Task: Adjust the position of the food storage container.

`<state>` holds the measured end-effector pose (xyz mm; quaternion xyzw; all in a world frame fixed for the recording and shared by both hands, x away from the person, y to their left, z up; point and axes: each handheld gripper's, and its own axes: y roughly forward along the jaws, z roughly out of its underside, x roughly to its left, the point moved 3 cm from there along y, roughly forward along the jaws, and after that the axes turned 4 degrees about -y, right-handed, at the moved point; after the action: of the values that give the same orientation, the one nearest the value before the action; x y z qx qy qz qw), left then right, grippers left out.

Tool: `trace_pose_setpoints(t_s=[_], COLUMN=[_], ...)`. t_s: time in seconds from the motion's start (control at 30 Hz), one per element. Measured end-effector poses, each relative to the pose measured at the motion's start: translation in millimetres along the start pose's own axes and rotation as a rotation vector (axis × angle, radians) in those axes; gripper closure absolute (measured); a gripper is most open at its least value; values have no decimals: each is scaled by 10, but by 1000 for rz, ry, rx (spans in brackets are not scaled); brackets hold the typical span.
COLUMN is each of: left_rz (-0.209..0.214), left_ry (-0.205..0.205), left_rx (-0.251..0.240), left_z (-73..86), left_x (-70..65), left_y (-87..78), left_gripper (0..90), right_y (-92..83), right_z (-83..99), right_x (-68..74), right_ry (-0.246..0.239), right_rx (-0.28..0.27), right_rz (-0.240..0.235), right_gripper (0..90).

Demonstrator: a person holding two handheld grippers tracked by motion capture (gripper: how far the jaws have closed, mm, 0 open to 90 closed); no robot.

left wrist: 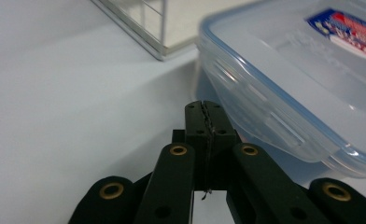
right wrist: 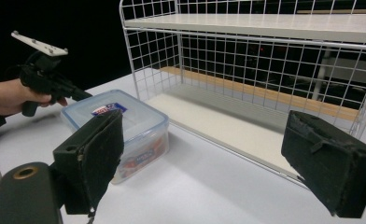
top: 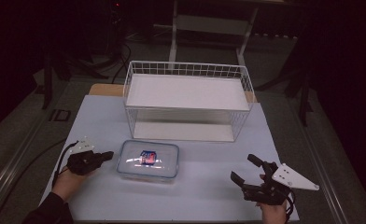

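Note:
A clear plastic box (top: pixel 148 161) with a blue-rimmed lid and a red and blue label lies on the white table in front of the wire rack. My left gripper (top: pixel 109 155) is shut with nothing in it, its tips close beside the box's left side. In the left gripper view the closed jaws (left wrist: pixel 204 112) point past the box (left wrist: pixel 302 79) at the right; I cannot tell whether they touch it. My right gripper (top: pixel 243 168) stands open near the front right of the table. Its pads (right wrist: pixel 95 156) are wide apart, with the box (right wrist: pixel 120 121) farther off.
A white wire rack (top: pixel 188 100) with a white shelf board stands at the middle back of the table (top: pixel 209 186); it is also in the right gripper view (right wrist: pixel 265 70), and its corner is in the left gripper view (left wrist: pixel 158 32). Dark floor and stands surround the table.

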<state>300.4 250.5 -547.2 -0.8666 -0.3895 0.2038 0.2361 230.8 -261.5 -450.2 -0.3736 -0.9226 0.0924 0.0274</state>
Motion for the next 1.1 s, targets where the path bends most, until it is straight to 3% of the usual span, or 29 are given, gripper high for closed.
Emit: trace_pose_setpoints(t_s=[0.17, 0.4, 0.73, 0.87, 1.1], left_rz=[52, 49, 95, 112, 148], left_ry=[16, 11, 37, 29, 55], left_rx=[18, 43, 58, 59, 74], left_z=[5, 0, -52, -111, -187], left_x=[-83, -132, -281, -363, -501], left_y=[63, 115, 224, 330, 468], left_gripper=[896, 896, 896, 896, 896], right_y=[6, 10, 15, 21, 20], right_z=[1, 2, 3, 8, 12], right_x=[6, 9, 20, 20, 15], right_ry=[2, 2, -2, -5, -6], right_rx=[2, 3, 4, 9, 10], right_rz=[-4, -8, -10, -12, -14], right_gripper=[127, 127, 128, 128, 128])
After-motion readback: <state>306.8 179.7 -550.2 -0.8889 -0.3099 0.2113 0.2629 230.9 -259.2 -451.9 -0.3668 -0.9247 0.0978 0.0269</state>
